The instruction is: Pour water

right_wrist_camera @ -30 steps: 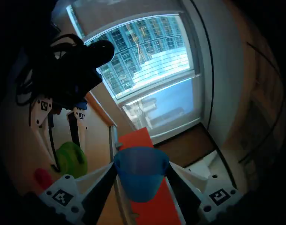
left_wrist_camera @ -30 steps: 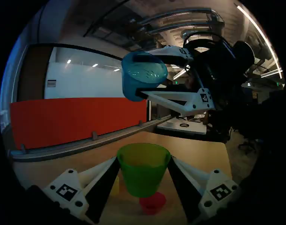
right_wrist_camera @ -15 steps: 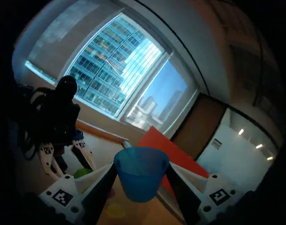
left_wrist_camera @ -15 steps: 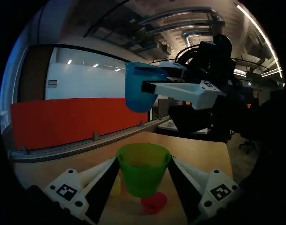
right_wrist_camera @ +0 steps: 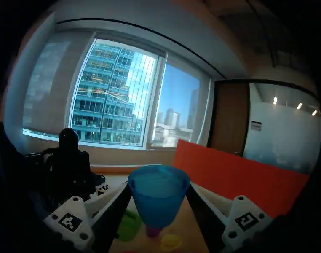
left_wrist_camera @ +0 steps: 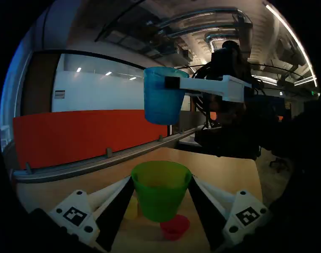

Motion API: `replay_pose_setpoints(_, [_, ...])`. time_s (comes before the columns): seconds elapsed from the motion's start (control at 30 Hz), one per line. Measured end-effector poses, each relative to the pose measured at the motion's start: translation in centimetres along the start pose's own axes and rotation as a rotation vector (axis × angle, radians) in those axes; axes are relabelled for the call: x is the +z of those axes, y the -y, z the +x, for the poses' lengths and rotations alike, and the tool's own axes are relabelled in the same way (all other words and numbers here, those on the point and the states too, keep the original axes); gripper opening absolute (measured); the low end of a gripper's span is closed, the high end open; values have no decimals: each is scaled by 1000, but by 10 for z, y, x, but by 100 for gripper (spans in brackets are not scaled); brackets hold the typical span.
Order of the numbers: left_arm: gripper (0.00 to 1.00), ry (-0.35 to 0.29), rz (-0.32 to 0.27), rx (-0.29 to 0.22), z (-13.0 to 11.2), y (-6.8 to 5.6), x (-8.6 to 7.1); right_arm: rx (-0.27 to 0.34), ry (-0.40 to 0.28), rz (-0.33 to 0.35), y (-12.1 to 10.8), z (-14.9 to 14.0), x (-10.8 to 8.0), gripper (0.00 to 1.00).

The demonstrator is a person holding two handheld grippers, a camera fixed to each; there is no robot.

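Observation:
In the left gripper view, my left gripper [left_wrist_camera: 160,187] is shut on an upright green cup [left_wrist_camera: 161,195] just above the wooden table [left_wrist_camera: 228,166]. Above and beyond it, my right gripper [left_wrist_camera: 172,86] holds a blue cup [left_wrist_camera: 161,101] upright in the air. From the right gripper view, the blue cup [right_wrist_camera: 159,198] sits between the right gripper's [right_wrist_camera: 159,192] fingers, with the green cup [right_wrist_camera: 129,225] lower left in the left gripper [right_wrist_camera: 105,190]. I cannot tell how much water either cup holds.
A small red cup [left_wrist_camera: 175,227] and a yellow piece [left_wrist_camera: 132,208] lie on the table under the green cup. An orange panel [left_wrist_camera: 84,133] runs along the table's far edge. A dark-clothed person [right_wrist_camera: 68,168] stands before large windows [right_wrist_camera: 118,109].
The right gripper has turned back from a tipped pose to level. The blue cup went from lying on its side, mouth toward me, to upright. The left gripper and green cup stayed put.

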State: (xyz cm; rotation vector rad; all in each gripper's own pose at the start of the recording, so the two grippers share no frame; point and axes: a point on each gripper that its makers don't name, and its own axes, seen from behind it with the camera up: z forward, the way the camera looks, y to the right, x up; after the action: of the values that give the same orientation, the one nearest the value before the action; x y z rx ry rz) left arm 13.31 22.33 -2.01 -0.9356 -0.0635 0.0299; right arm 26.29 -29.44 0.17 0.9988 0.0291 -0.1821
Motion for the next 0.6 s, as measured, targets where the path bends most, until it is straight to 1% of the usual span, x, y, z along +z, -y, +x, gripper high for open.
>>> replay_pose_setpoints(0.17, [87, 4, 11, 3, -1, 4, -1, -16, 10, -11, -3, -3, -5, 90])
replay_pose_setpoints(0.37, [87, 20, 36, 11, -8, 14, -4, -30, 22, -38, -7, -10, -16, 90])
replay_pose_setpoints(0.6, [87, 48, 79, 25, -18, 31, -12, -16, 36, -85, -25, -21, -37, 90])
